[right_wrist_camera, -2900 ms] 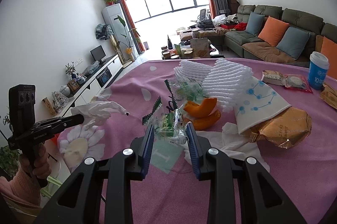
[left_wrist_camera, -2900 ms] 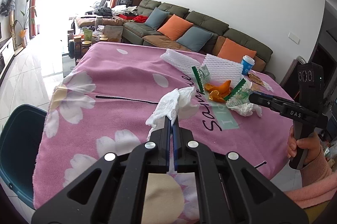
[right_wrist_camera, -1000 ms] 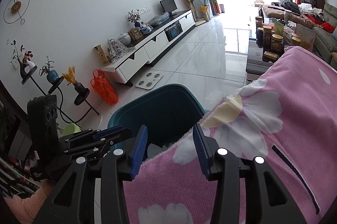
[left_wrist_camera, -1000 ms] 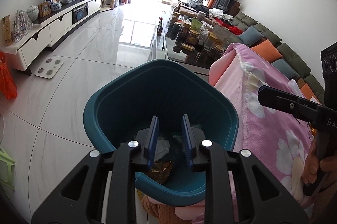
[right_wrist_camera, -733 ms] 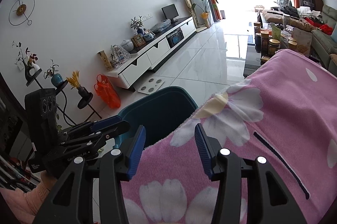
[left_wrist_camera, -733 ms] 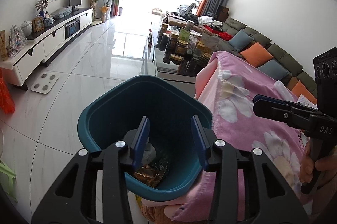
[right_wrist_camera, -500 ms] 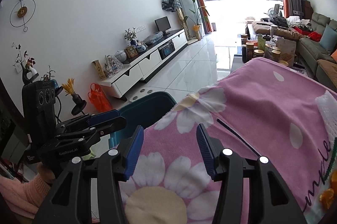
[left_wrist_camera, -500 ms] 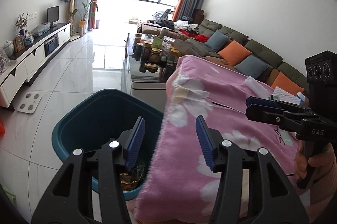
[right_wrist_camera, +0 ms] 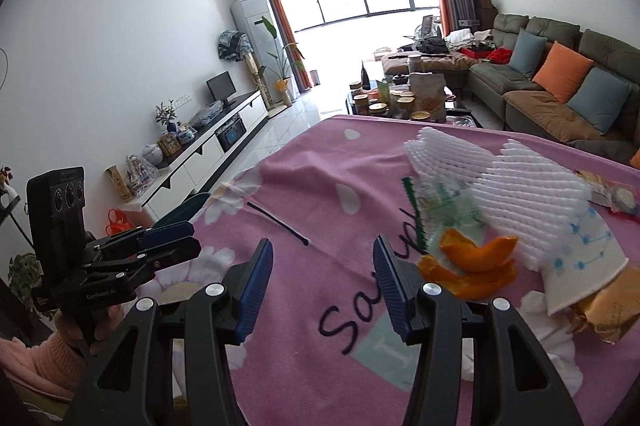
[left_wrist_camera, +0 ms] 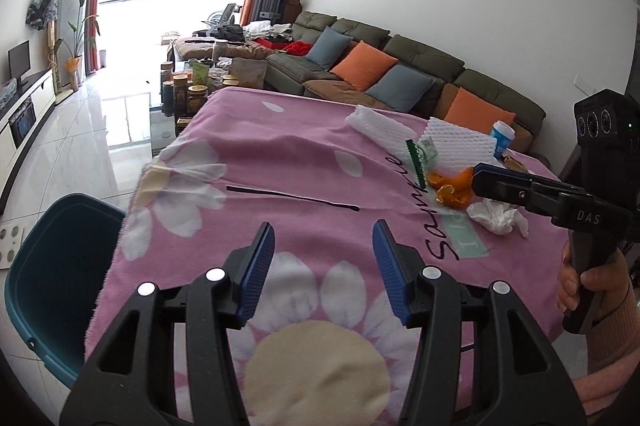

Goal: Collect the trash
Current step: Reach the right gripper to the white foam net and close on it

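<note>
Left wrist: tissue gone, fingers (left_wrist_camera: 264,250) apart.

From my left tongs (left_wrist_camera: 323,262) I see the table (left_wrist_camera: 280,162) ahead, with the bin (left_wrist_camera: 60,266) on the floor at its near left corner. The trash sits toward the far right: foam nets (left_wrist_camera: 456,142) behind the orange peel (left_wrist_camera: 450,186), a crumpled tissue (left_wrist_camera: 498,218) just in front and to its right. My right tongs (right_wrist_camera: 322,278) are over the table, left of the peel. The sofa (left_wrist_camera: 400,74) lies beyond the table.
</note>
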`<action>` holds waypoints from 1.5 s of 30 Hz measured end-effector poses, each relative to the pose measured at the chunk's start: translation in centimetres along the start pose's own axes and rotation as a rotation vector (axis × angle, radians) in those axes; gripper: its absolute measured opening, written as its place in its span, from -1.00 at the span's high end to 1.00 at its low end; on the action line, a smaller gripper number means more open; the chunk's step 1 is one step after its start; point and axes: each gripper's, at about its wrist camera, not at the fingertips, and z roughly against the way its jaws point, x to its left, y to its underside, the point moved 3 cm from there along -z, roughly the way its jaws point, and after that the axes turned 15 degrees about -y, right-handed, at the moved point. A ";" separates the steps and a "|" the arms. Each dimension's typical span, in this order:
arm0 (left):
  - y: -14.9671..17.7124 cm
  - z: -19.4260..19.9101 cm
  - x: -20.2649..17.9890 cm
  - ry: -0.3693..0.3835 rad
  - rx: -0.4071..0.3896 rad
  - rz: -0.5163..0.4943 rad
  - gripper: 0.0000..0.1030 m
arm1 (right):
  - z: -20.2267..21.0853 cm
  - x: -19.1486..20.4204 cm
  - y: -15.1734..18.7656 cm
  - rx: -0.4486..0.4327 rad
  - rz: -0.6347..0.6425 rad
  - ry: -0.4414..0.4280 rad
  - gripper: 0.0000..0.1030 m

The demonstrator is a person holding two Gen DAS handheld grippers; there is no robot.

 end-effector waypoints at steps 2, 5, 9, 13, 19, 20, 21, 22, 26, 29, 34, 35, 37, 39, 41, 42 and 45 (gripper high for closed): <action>-0.3 -0.8 -1.5 0.023 0.009 -0.021 0.02 | 1.3 -1.3 0.1 -0.022 -0.020 0.034 0.03; -0.9 -1.8 -3.5 0.052 0.018 -0.054 0.02 | 3.0 -3.3 0.2 -0.051 -0.047 0.086 0.03; -2.0 -3.1 -6.1 0.083 0.029 -0.089 0.03 | 4.8 -5.5 0.1 -0.086 -0.071 0.153 0.03; -3.3 -4.5 -8.4 0.111 0.038 -0.115 0.04 | 6.1 -7.4 0.0 -0.114 -0.095 0.207 0.03; -4.6 -6.5 -11.3 0.125 0.047 -0.157 0.04 | 6.1 -10.8 -0.6 -0.116 -0.143 0.255 0.02; -4.8 -6.8 -11.7 0.127 0.051 -0.162 0.04 | 6.0 -11.2 -0.6 -0.114 -0.150 0.258 0.02; -5.0 -7.2 -12.1 0.125 0.055 -0.168 0.04 | 6.0 -11.8 -0.6 -0.110 -0.157 0.256 0.02; -5.1 -7.5 -12.4 0.128 0.060 -0.173 0.04 | 5.8 -12.1 -0.6 -0.108 -0.162 0.259 0.02; -5.7 -9.1 -13.5 0.140 0.098 -0.175 0.04 | 5.3 -13.3 -1.1 -0.101 -0.170 0.245 0.02; -6.1 -10.3 -14.1 0.145 0.119 -0.180 0.03 | 4.9 -13.4 -1.2 -0.096 -0.177 0.233 0.02; -6.6 -12.3 -14.9 0.153 0.165 -0.168 0.04 | 4.4 -13.3 -1.4 -0.089 -0.177 0.215 0.02; -6.7 -12.6 -15.0 0.156 0.172 -0.166 0.04 | 4.4 -13.3 -1.4 -0.089 -0.178 0.213 0.02; -6.9 -13.3 -15.4 0.167 0.190 -0.158 0.06 | 4.3 -13.3 -1.4 -0.091 -0.181 0.206 0.03; -7.0 -13.9 -15.6 0.180 0.206 -0.148 0.21 | 4.3 -13.2 -1.4 -0.095 -0.185 0.198 0.08; -7.1 -14.4 -15.7 0.191 0.221 -0.135 0.31 | 4.3 -13.3 -1.4 -0.092 -0.185 0.193 0.19; -7.1 -14.6 -15.7 0.195 0.225 -0.130 0.39 | 4.3 -13.3 -1.4 -0.090 -0.185 0.192 0.24; -7.2 -14.9 -15.8 0.197 0.223 -0.130 0.53 | 4.3 -13.2 -1.3 -0.087 -0.183 0.189 0.39</action>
